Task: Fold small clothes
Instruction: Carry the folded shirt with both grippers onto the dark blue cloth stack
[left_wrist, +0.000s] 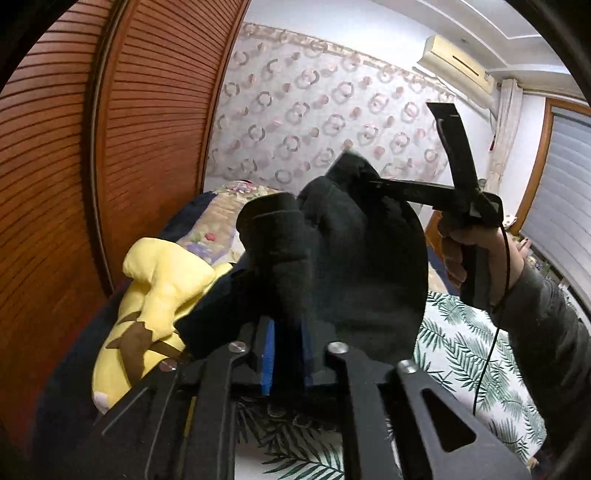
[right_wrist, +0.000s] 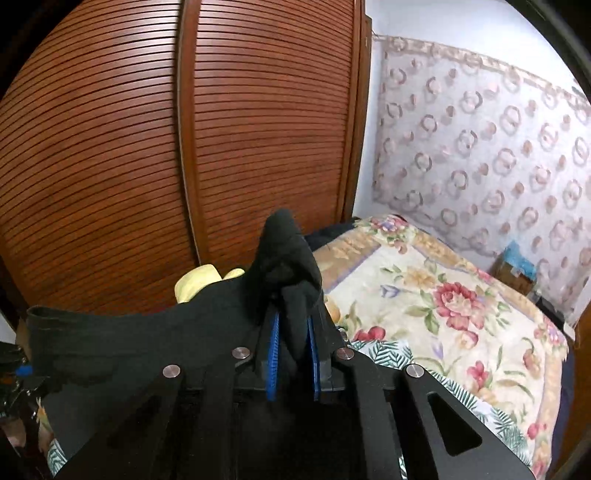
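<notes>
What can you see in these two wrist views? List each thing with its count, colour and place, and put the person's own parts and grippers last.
black garment: one, black, held up in the air between both grippers.
plush toy: one, yellow with brown marks, on the bed by the wardrobe.
floral blanket: one, cream with red flowers, on the bed behind the garment.
leaf-print sheet: one, white with green leaves, under the garment.
wardrobe doors: two slatted panels, reddish brown, left of the bed.
patterned hanging: one, pale with ring motifs, on the wall.
air conditioner: one, cream, high on the wall.
hand: one, with a grey sleeve, holding the right gripper's handle.
left gripper: one, blue pads, shut on cloth.
right gripper: one, blue pads, shut on cloth.
</notes>
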